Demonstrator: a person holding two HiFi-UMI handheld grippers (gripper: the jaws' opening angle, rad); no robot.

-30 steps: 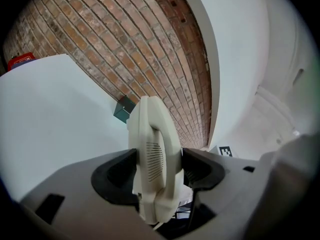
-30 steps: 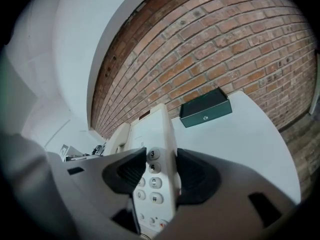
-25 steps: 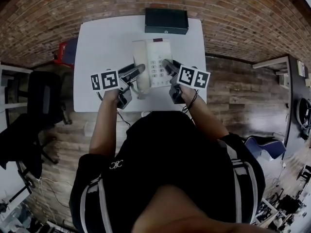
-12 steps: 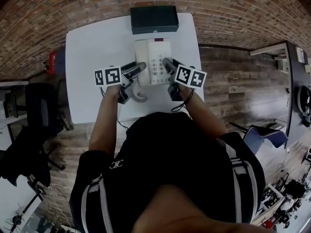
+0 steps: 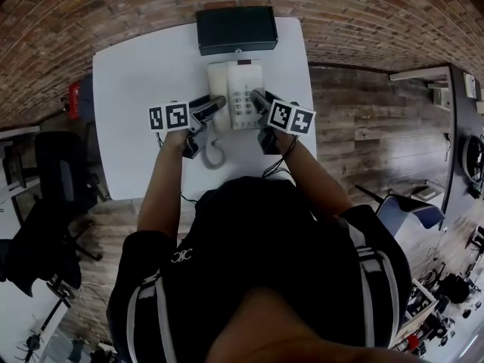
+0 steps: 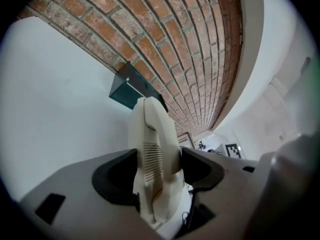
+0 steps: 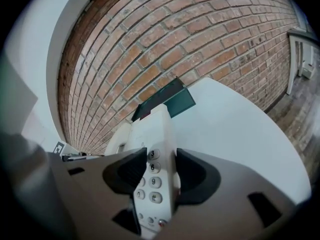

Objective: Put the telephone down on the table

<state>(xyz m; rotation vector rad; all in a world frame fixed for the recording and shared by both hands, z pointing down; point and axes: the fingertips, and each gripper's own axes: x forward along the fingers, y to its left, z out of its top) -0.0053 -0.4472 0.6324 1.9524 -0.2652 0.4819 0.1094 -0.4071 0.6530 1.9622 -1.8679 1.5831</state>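
- Head view: cream plastic push-button telephone (image 5: 236, 89) smaller than 1 s ago, prob. lowered onto white table (image 5: 136, 89), just before black rectangular box (image 5: 236, 29).
- Left gripper (image 5: 215, 104) clamped on handset (image 6: 152, 149) side, right gripper (image 5: 259, 99) on keypad (image 7: 150, 184) side.
- Release pending.

Black white-striped shirt (image 5: 287, 255); grey left claw (image 6: 157, 171), right claw (image 7: 161, 176).

smooth, faintly glossy cream plastic telephone (image 5: 240, 95); matt white table (image 5: 136, 82); rough brick wall (image 5: 363, 13); worn wood floor (image 5: 363, 127).
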